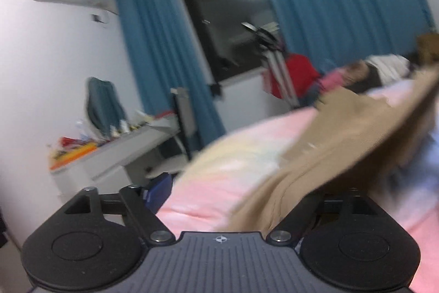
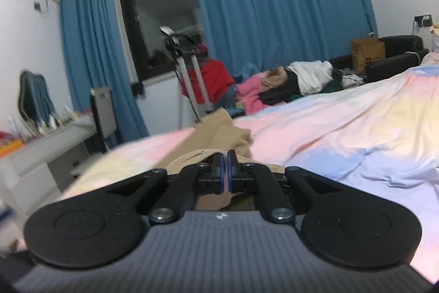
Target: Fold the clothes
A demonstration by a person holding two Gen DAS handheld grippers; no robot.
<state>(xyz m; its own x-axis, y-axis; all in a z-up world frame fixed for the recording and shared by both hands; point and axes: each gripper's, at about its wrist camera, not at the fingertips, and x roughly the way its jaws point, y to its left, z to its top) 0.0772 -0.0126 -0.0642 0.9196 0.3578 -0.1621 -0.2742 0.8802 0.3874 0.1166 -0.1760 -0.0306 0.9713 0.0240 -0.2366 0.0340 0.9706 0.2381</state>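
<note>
A tan garment [image 1: 329, 133] lies on a bed with a pastel pink, yellow and blue cover [image 1: 225, 172]. In the left wrist view the garment drapes over the middle of my left gripper and hides its fingers; only the black linkage shows. The view is blurred. In the right wrist view my right gripper [image 2: 226, 155] has its blue fingertips [image 2: 218, 161] pressed together on an edge of the tan garment [image 2: 216, 133], which stretches away across the bed cover [image 2: 343, 128].
A heap of clothes [image 2: 288, 84] lies at the far side of the bed. A white desk [image 2: 41, 150] with clutter stands at the left. Blue curtains [image 2: 260, 4] frame a dark window. A red cloth hangs on a metal stand [image 2: 197, 84]. A black sofa [image 2: 395, 54] holds a paper bag.
</note>
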